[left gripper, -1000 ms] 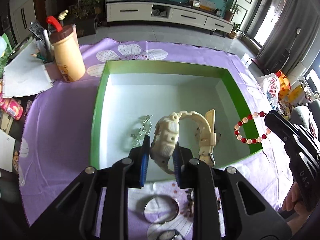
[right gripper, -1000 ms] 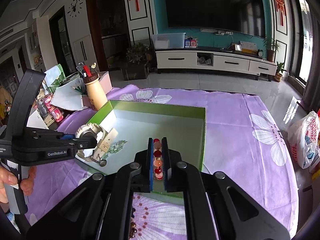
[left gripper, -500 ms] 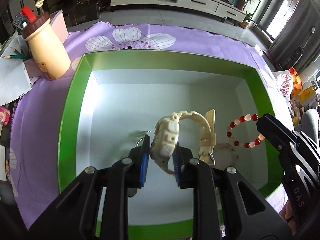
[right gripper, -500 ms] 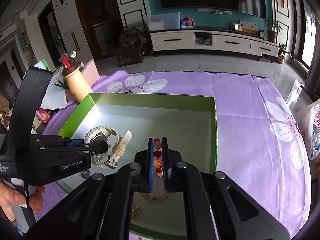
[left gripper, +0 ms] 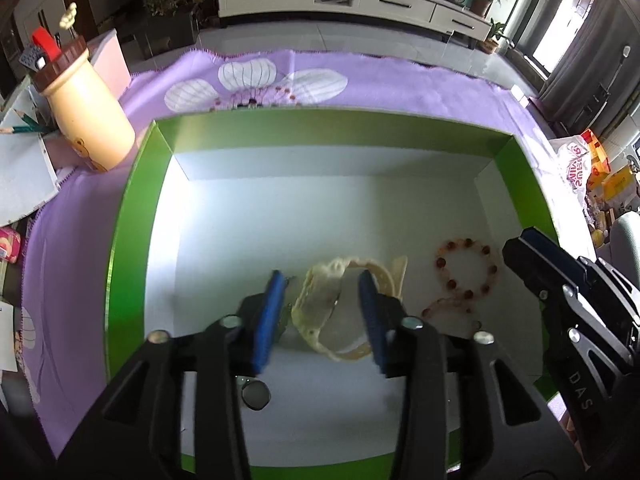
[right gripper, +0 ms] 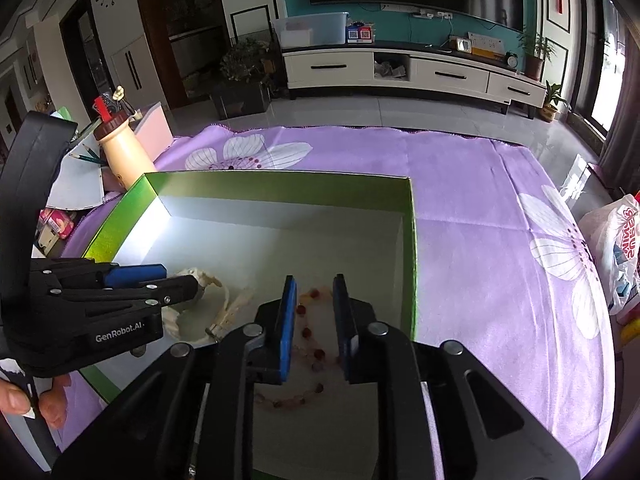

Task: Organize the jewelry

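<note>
A green box (left gripper: 132, 216) with a white floor lies on the purple cloth. My left gripper (left gripper: 322, 312) is open above a cream watch (left gripper: 320, 312) that lies on the box floor between its blue pads. My right gripper (right gripper: 314, 322) is open over a red and pink bead bracelet (right gripper: 308, 332), which lies on the floor; it also shows in the left wrist view (left gripper: 468, 268). A second pale bead bracelet (left gripper: 448, 308) lies beside it. A small dark round piece (left gripper: 256, 396) lies near the box's front wall.
A cream bottle with a brown lid (left gripper: 86, 108) stands left of the box, beside pencils and papers (left gripper: 20, 168). A plastic bag (right gripper: 616, 248) lies off the cloth at right. The purple flowered cloth (right gripper: 480, 208) stretches right of the box.
Both grippers have lowered into the box and opened. The watch and the red bead bracelet were let go and now lie on the box floor.
</note>
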Demonstrator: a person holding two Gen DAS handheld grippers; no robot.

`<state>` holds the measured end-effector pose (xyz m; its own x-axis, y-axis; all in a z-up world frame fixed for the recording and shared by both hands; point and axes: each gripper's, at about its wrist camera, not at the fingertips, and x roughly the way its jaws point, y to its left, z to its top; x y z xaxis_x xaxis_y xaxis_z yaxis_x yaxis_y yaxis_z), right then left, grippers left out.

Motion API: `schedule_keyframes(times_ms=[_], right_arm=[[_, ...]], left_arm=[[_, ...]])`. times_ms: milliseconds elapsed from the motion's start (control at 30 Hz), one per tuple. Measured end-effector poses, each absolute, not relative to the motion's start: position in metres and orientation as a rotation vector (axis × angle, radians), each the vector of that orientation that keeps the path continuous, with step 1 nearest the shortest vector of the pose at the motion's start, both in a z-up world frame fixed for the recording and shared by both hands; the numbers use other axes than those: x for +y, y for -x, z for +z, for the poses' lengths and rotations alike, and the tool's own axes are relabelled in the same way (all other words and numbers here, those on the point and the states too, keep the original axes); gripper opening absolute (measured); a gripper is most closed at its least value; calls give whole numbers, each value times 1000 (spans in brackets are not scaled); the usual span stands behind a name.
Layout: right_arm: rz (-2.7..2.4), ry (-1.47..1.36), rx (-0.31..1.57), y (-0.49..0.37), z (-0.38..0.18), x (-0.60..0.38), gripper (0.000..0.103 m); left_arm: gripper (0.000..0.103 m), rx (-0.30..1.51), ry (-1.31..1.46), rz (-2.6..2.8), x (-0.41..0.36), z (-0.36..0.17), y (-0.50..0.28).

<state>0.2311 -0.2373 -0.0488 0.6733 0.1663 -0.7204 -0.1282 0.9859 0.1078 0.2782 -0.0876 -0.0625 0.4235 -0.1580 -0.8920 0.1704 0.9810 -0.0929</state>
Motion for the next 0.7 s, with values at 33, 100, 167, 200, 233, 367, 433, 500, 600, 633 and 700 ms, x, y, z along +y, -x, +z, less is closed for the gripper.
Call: schedule_keyframes(times_ms=[33, 100, 167, 200, 233, 367, 433, 500, 600, 633, 700], right_arm=[[166, -55, 809, -229, -47, -239, 19], [172, -72, 790, -222, -42, -243, 19], [178, -82, 770, -213, -36, -245, 21], [183, -86, 760, -208, -32, -246, 24], [191, -89, 748, -203, -28, -247, 25], [230, -101, 709, -176, -15, -249, 28], [247, -101, 698, -161, -11, -249, 28], [261, -98, 693, -147, -8, -248, 28], [280, -90, 691, -126, -5, -246, 28], [282, -87, 691, -121, -5, -245, 28], [292, -74, 697, -107, -7, -242, 28]], left_arm=[[42, 1104, -16, -212, -89, -59, -276], [50, 1085, -22, -220, -90, -52, -271], [53, 1061, -32, -226, -90, -44, -263], [55, 1050, -38, -229, -89, -40, -260], [60, 1036, -47, -227, -88, -36, -254], [69, 970, -61, -230, -81, -17, -229], [70, 949, -61, -230, -75, -9, -216], [70, 935, -52, -241, -69, -3, -201], [72, 919, -34, -246, -54, 4, -178], [73, 913, -19, -246, -47, 6, -168], [74, 912, -5, -234, -35, 7, -154]])
